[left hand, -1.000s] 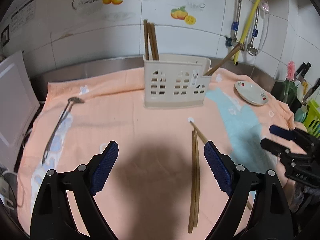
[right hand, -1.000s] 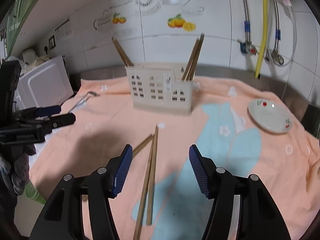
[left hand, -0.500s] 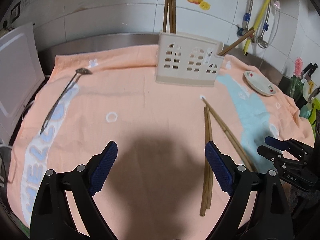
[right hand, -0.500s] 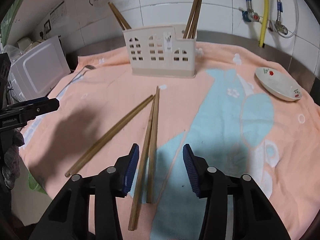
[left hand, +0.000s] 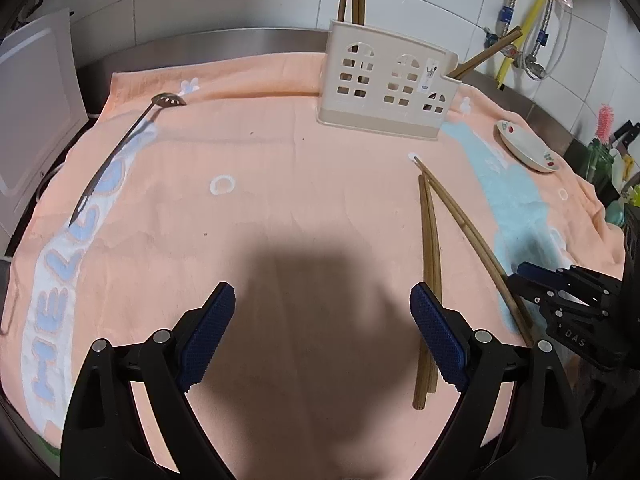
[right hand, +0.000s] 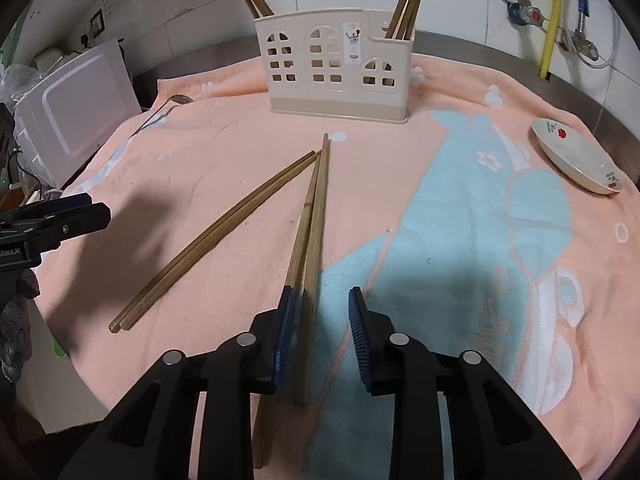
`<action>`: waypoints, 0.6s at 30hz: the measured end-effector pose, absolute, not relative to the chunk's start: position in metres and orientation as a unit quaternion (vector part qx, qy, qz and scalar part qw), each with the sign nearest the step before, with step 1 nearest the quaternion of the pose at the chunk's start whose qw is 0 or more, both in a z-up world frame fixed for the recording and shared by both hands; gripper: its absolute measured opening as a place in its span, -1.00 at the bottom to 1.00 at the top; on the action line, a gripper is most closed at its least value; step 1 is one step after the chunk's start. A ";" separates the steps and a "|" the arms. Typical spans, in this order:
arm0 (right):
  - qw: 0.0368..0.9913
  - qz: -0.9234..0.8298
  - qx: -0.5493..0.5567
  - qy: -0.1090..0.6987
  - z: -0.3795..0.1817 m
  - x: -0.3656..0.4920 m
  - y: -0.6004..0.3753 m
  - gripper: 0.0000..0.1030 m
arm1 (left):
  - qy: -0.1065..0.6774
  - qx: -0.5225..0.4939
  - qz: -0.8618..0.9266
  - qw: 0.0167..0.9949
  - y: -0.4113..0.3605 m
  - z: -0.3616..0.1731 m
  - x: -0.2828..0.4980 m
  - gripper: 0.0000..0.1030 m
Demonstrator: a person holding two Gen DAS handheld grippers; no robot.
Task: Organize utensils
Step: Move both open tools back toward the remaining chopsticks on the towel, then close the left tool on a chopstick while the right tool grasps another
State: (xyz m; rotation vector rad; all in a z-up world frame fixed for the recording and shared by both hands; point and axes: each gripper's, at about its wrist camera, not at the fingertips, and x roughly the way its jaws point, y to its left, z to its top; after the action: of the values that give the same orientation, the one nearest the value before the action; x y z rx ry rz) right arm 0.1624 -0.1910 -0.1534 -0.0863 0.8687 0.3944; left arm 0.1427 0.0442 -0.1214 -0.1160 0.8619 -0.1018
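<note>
the right tongs (right hand: 322,336) have come down and narrowed around the pair of brown wooden chopsticks (right hand: 314,216), not yet clamped; the left tongs (left hand: 322,340) stay wide open, so the pickup is near.

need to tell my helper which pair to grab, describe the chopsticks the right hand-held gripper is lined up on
Start at the cream utensil caddy on the peach towel. In front of it two chopstick pairs fan out from nearly touching tips. Yours is the straighter pair running between the right hand-held gripper's open fingers, not the pair angling left.
</note>
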 end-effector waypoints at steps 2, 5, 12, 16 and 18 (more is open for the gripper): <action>0.887 0.190 -0.046 0.419 -0.154 0.163 -0.190 -0.55 | 0.419 -0.056 -0.049 0.905 0.044 -0.123 0.142 0.71; 0.885 0.190 -0.049 0.422 -0.156 0.165 -0.188 -0.62 | 0.421 -0.055 -0.048 0.904 0.044 -0.125 0.141 0.71; 0.885 0.185 -0.067 0.422 -0.159 0.169 -0.181 -0.70 | 0.425 -0.041 -0.054 0.903 0.037 -0.129 0.139 0.68; 0.887 0.180 -0.063 0.421 -0.160 0.169 -0.184 -0.83 | 0.428 -0.036 -0.064 0.901 0.030 -0.130 0.140 0.48; 0.887 0.178 -0.057 0.422 -0.159 0.169 -0.188 -0.84 | 0.429 -0.035 -0.074 0.900 0.026 -0.131 0.141 0.35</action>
State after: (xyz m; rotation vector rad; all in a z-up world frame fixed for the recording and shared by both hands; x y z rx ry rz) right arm 0.1689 -0.1877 -0.1594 -0.1190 0.8773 0.3697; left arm 0.1407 0.0257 -0.1311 -0.0734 0.8875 -0.1522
